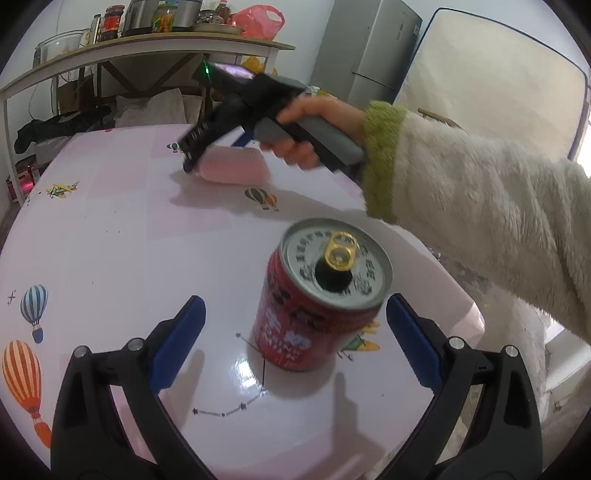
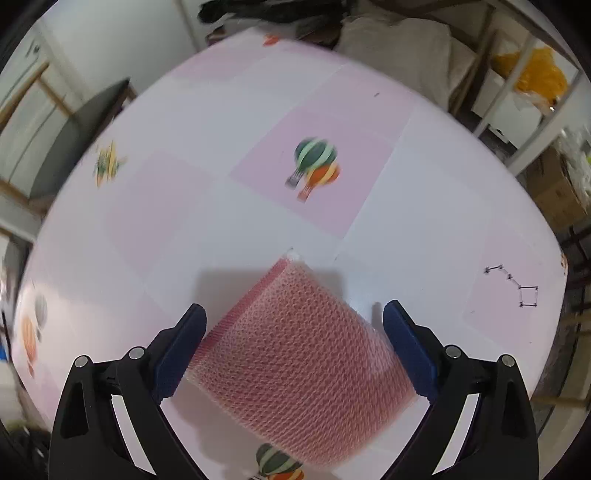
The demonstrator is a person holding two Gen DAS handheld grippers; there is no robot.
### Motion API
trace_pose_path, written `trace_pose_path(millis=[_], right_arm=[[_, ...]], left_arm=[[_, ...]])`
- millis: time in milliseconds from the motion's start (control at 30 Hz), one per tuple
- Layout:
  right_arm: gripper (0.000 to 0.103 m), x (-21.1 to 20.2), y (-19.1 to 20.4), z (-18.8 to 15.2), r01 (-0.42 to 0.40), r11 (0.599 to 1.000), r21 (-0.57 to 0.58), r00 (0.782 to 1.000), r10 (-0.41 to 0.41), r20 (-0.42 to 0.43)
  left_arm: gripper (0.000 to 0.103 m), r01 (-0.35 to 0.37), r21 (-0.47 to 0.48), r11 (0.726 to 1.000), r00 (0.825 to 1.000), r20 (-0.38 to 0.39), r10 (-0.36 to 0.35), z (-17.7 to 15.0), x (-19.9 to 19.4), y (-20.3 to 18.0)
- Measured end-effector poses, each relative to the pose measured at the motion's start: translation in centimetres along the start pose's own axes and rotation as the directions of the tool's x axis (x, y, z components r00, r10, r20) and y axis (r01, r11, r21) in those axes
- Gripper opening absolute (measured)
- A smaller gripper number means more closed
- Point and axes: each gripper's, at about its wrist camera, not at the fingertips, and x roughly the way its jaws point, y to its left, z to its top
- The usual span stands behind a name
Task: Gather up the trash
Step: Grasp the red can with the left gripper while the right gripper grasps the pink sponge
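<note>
Pink table (image 1: 110, 258): left tongs (image 1: 295, 332) apart around can (image 1: 314, 310); right tongs (image 2: 295, 343) apart over blurred pink mesh pad (image 2: 295, 369).

table (image 1: 110, 266): pink and white squares, with balloon, plane and star pictures | shelf (image 1: 147, 55): behind the table, jars and a pot on top | red bag (image 1: 258, 20): on the shelf | fridge (image 1: 369, 48): grey, by the wall | yellow bag (image 2: 535, 74): under the shelf

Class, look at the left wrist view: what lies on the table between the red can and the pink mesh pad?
Only bare tablecloth with a printed balloon separates the red can from the pink mesh pad.
</note>
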Motion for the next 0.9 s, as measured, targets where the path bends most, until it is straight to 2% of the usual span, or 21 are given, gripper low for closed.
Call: trace_pose_path(millis=[100, 200, 300, 400, 433, 500, 567, 633, 667, 700, 733, 800, 833, 900], right_arm=[[0.093, -0.2, 0.5, -1.9, 0.018, 0.999, -0.035, 1.000, -0.018, -0.004], [0.093, -0.9, -0.1, -4.2, 0.049, 0.999, 0.011, 0.999, -0.049, -0.003], [0.093, -1.8, -1.9, -7.5, 0.055, 0.985, 0.163, 0.998, -0.054, -0.013], [0.093, -3.2, -3.3, -11.7, 0.035, 0.942, 0.335, 0.999, -0.035, -0.003], [0.094, -3.9, -3.8, -13.3, -0.005, 0.918, 0.396, 1.000, -0.001, 0.015], [0.094, -5.2, -4.9, -16.2, -0.139, 0.855, 0.499, 0.990, 0.113, 0.082], [0.094, -6.3, -6.0, -19.2, -0.288, 0.761, 0.582, 0.958, 0.235, 0.167], [0.094, -7.7, -6.3, -21.0, -0.375, 0.716, 0.589, 0.926, 0.270, 0.263], [0.094, -8.5, -6.2, -21.8, -0.387, 0.721, 0.575, 0.920, 0.255, 0.298], [0.094, -8.8, -6.0, -22.1, -0.374, 0.738, 0.562, 0.923, 0.235, 0.305], [0.094, -9.2, -5.5, -22.5, -0.334, 0.771, 0.542, 0.934, 0.196, 0.298], [0.094, -9.0, -4.4, -22.6, -0.258, 0.835, 0.486, 0.955, 0.145, 0.257], [0.094, -8.5, -3.3, -22.3, -0.203, 0.882, 0.426, 0.970, 0.120, 0.213], [0.094, -7.5, -1.8, -21.8, -0.118, 0.934, 0.337, 0.986, 0.068, 0.155]], left_arm=[[0.094, 0.000, 0.002, 1.000, 1.000, 0.000, 0.000, 0.2, 0.2, -0.1], [0.094, -0.008, 0.013, 1.000, 1.000, -0.008, 0.008, 0.1, 0.4, -0.4], [0.094, -0.024, 0.038, 0.999, 1.000, -0.004, 0.024, -0.1, 0.4, -1.0], [0.094, -0.063, 0.071, 0.995, 0.998, 0.010, 0.062, -0.4, 0.4, -1.5], [0.094, -0.076, 0.080, 0.994, 0.997, 0.006, 0.076, -0.6, 0.6, -1.7], [0.094, -0.101, 0.100, 0.990, 0.995, -0.010, 0.103, -1.1, 0.7, -2.4], [0.094, -0.106, 0.111, 0.988, 0.994, -0.029, 0.110, -1.4, 1.0, -2.8], [0.094, -0.119, 0.118, 0.986, 0.992, -0.035, 0.124, -1.5, 1.2, -3.0], [0.094, -0.130, 0.119, 0.984, 0.990, -0.033, 0.135, -1.5, 1.3, -3.1], [0.094, -0.148, 0.119, 0.982, 0.988, -0.031, 0.152, -1.5, 1.3, -3.2], [0.094, -0.169, 0.122, 0.978, 0.984, -0.028, 0.173, -1.3, 1.5, -3.4], [0.094, -0.195, 0.129, 0.972, 0.980, -0.018, 0.199, -0.9, 1.8, -3.5], [0.094, -0.206, 0.129, 0.970, 0.978, -0.013, 0.209, -0.8, 1.9, -3.6], [0.094, -0.212, 0.123, 0.970, 0.976, -0.016, 0.215, -0.6, 2.1, -3.5]])
